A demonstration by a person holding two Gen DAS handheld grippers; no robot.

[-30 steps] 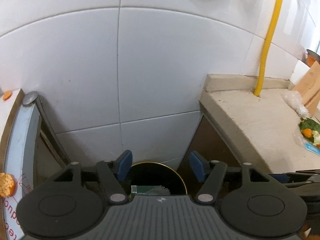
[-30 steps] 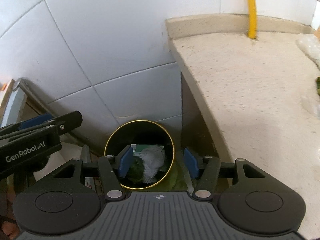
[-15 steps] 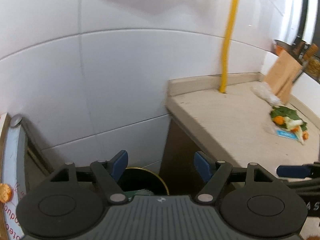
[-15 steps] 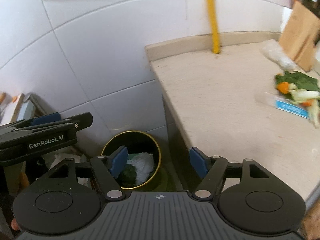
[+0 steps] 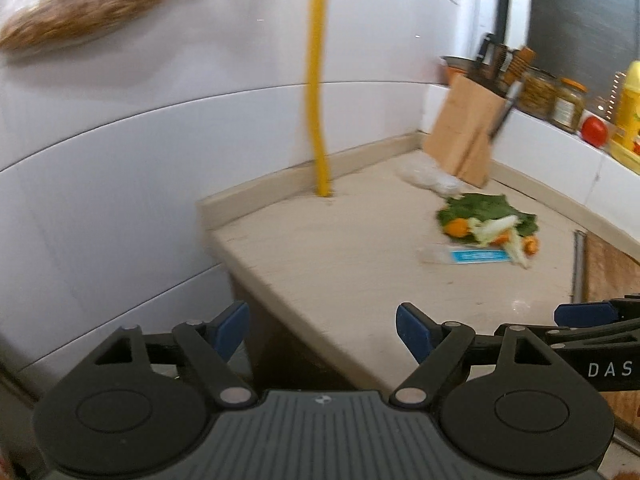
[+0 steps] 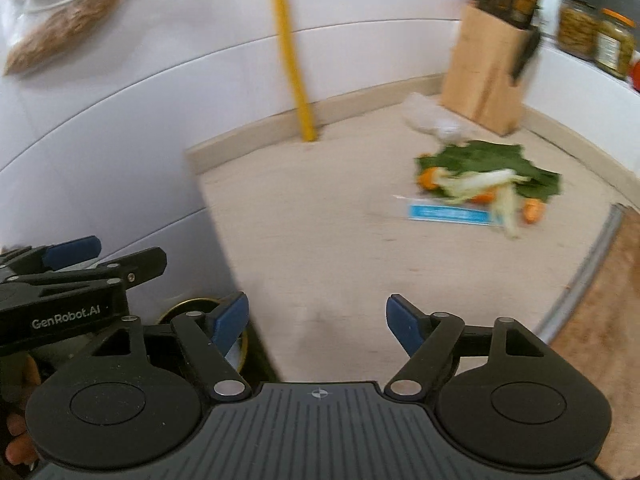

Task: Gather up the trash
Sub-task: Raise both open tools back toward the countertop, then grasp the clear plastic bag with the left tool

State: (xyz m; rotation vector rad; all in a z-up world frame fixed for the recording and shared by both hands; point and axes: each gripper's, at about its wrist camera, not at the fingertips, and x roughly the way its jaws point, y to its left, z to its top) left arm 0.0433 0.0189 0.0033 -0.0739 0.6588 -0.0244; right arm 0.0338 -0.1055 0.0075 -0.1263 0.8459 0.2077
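left wrist view:
left gripper [image 5: 320, 330]: jaws wide apart, just been opening, nothing between them.
trash pile [image 5: 486, 226]: green leaves, orange bits, pale stalks, lying on the desk [image 5: 340, 256]; ahead and to the right of the jaws, well apart from them.
wrapper [image 5: 466, 256]: flat clear-and-blue packet, touching the near side of the pile, long axis running left-right across the view.
plastic bag [image 5: 426, 176]: crumpled, clear, behind the pile, just beside the knife block [image 5: 460, 136].
right gripper [image 5: 584, 314]: enters from the right edge, lower right; only one blue pad and an arm show here.
open room: bare desk between jaws and pile; desk's left edge drops off just past the left pad.

right wrist view:
right gripper [image 6: 318, 326]: jaws spread wide, just been opening, empty.
trash pile [image 6: 488, 176]: ahead and right, well apart; blurred.
wrapper [image 6: 448, 213]: nearest piece, long axis left-right, roughly crosswise to the line of reach.
bin [image 6: 192, 308]: gold rim, on the floor below the desk's left edge, mostly hidden behind the left pad.
left gripper [image 6: 72, 250]: at the left, over the gap beside the desk.
nearer hand: judged the right, being on the pile's side.
edges: metal strip [image 6: 588, 268] and wooden board [image 6: 604, 320] at right limit room there; approach over bare desk looks free.
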